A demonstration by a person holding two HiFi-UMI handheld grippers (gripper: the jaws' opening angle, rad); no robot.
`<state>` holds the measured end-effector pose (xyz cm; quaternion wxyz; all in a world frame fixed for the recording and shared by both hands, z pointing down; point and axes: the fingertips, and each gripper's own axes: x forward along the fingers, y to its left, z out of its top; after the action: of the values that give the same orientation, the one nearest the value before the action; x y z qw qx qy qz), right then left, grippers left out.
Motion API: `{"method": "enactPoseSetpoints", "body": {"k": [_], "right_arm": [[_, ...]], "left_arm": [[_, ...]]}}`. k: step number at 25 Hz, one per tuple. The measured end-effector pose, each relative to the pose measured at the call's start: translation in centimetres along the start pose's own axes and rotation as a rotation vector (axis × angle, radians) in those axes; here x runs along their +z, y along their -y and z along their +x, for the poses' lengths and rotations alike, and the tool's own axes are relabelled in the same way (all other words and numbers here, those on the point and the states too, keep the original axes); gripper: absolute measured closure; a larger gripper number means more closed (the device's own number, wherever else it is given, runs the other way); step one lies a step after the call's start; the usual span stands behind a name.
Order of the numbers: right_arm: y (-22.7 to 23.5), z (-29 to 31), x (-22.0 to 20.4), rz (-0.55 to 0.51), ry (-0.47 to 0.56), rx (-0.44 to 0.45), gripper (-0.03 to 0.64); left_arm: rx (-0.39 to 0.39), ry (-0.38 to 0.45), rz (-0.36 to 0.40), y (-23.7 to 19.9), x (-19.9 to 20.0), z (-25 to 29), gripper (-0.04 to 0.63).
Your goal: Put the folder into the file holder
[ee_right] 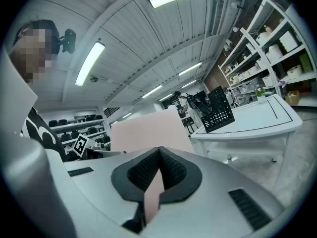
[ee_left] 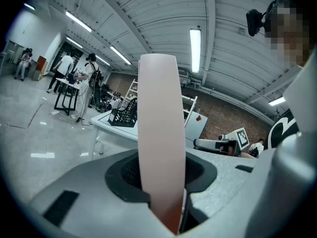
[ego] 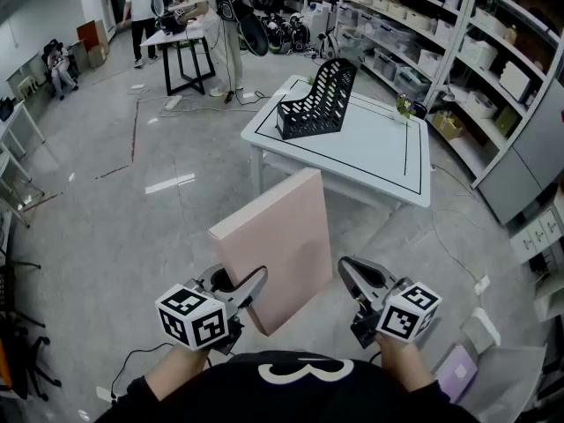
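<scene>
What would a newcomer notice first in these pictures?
The big pink folder fills the foreground, held in mid-air above the floor by the left gripper, which is clamped near its lower corner. Beyond it, a black mesh file holder stands at the far left end of the white table.

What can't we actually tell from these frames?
- right gripper: pink sliver between its jaws in the right gripper view; clamped or merely seen through, unclear.
- folder: lower-left edge, head view, covered by left gripper.
- file holder: slot dividers, every view, too small, behind mesh.
</scene>
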<state>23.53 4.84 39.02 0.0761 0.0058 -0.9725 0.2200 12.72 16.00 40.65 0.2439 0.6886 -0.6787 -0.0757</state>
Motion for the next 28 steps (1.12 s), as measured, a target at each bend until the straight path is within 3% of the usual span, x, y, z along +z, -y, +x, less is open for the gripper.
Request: {"method": "enactPoseSetpoints", "body": {"k": [13,21,28], "right_arm": [[0.6,4.6,-1.6,0.016,-0.004,0.003,0.612],[5.5,9.8,0.4,0.028,0.003,0.021,0.612],[11.4,17.6,3.8,0.051,-0.017,0.041,0.612]], "left_arm": [[-0.012,0.001,-0.007,-4.1,-0.1,0.1,0.445],[0.005,-0.003,-0.004,-8.4,2.3,4.1,0.445],[0.015,-0.010,-0.013,-14.7,7.1,10.0,0.445]]}}
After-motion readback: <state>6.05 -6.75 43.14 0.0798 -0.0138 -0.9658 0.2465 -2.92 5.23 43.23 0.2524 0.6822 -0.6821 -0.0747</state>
